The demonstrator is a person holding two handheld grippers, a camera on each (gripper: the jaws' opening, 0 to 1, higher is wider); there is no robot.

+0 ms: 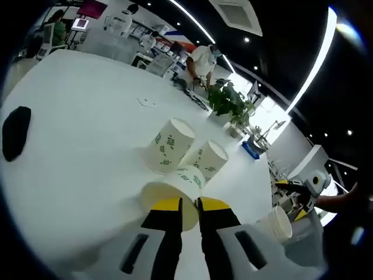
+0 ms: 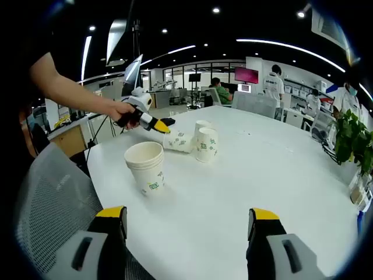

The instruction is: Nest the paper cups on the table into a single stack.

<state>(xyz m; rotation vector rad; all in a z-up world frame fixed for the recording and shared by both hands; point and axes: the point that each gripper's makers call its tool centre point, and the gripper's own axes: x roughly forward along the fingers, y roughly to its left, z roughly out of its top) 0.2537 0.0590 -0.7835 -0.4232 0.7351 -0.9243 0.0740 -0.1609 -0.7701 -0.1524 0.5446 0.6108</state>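
Observation:
My left gripper (image 1: 190,205) is shut on the rim of a white paper cup (image 1: 178,188) with green print, which lies on its side on the white table (image 1: 81,116). Just beyond it stand two upside-down cups (image 1: 169,146) (image 1: 208,158). To the right is an upright stack of cups (image 1: 278,224), with the right gripper's yellow tips behind it. In the right gripper view the same stack (image 2: 147,166) stands ahead and left of my right gripper (image 2: 187,214), whose jaws are wide open and hold nothing. Farther back a hand holds the left gripper (image 2: 147,120) on the lying cup (image 2: 178,142), next to the upside-down cups (image 2: 207,144).
A black object (image 1: 16,133) lies on the table at the far left. A potted plant (image 1: 227,102) stands at the table's far edge, also at the right (image 2: 349,137). A grey mesh chair (image 2: 46,198) stands at the near left edge. People work at desks behind.

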